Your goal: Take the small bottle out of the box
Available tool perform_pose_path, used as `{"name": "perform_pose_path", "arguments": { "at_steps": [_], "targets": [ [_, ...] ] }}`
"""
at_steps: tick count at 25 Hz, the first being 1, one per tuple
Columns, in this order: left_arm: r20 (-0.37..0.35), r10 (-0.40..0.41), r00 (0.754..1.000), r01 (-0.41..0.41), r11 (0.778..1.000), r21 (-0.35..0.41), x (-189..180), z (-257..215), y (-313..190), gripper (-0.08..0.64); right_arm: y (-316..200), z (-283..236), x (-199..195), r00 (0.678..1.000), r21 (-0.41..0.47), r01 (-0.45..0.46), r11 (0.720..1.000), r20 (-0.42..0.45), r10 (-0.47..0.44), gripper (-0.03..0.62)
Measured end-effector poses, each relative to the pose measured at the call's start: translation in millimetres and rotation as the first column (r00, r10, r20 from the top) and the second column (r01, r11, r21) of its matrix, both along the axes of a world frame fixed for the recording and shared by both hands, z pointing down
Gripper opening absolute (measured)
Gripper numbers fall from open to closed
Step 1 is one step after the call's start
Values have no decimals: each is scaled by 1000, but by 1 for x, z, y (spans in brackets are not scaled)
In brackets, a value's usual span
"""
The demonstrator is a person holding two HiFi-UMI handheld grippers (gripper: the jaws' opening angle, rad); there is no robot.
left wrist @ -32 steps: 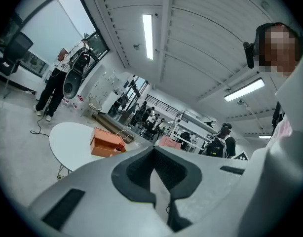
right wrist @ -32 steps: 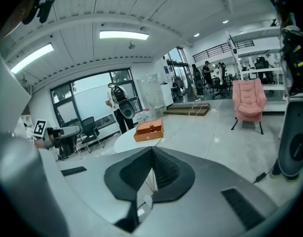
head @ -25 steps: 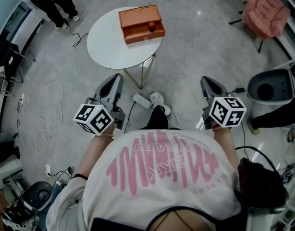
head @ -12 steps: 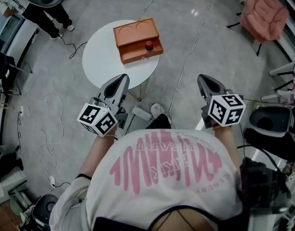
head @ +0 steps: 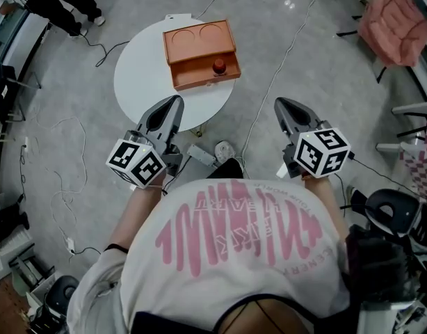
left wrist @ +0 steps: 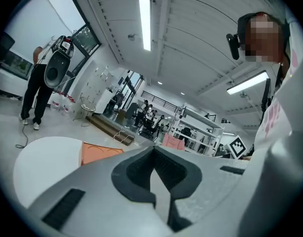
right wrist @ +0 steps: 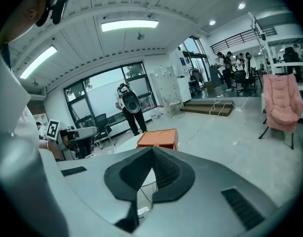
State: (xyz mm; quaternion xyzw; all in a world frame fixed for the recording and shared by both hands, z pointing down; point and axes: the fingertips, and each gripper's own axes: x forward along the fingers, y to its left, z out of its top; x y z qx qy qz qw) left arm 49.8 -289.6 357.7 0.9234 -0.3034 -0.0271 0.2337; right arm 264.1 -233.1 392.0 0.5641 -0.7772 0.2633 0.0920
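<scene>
up at 12 o'clock on the table (head: 140,82), the bottle (head: 218,65) sits in the box (head: 199,37). left gripper (head: 175,103) and right gripper (head: 279,105) are both closed tight, holding nothing, short of it. risk: reaching in without opening probably tips the bottle or shoves the box.

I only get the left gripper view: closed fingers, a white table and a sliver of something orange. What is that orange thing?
Observer: The head view shows an orange box on the round white table, with its front compartment open.
Visitor: Is anything inside?
Observer: A small bottle with a red top stands in that compartment, toward its right end as the head view shows it.
Visitor: And the other gripper?
Observer: The right gripper has its fingers shut on nothing and points toward the box.
</scene>
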Motion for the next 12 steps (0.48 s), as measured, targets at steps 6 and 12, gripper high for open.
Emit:
{"name": "perform_pose_path", "arguments": {
  "at_steps": [6,12],
  "targets": [
    [-13,-22,1000,22,1000,-2,5,3,-36,8,-51,11,-13,996,-3,71,997,61,-71,3],
    [29,-44,999,46,996,-74,13,31,-65,8,-93,44,-29,984,-49,143,989,114,-136,3]
  ]
}}
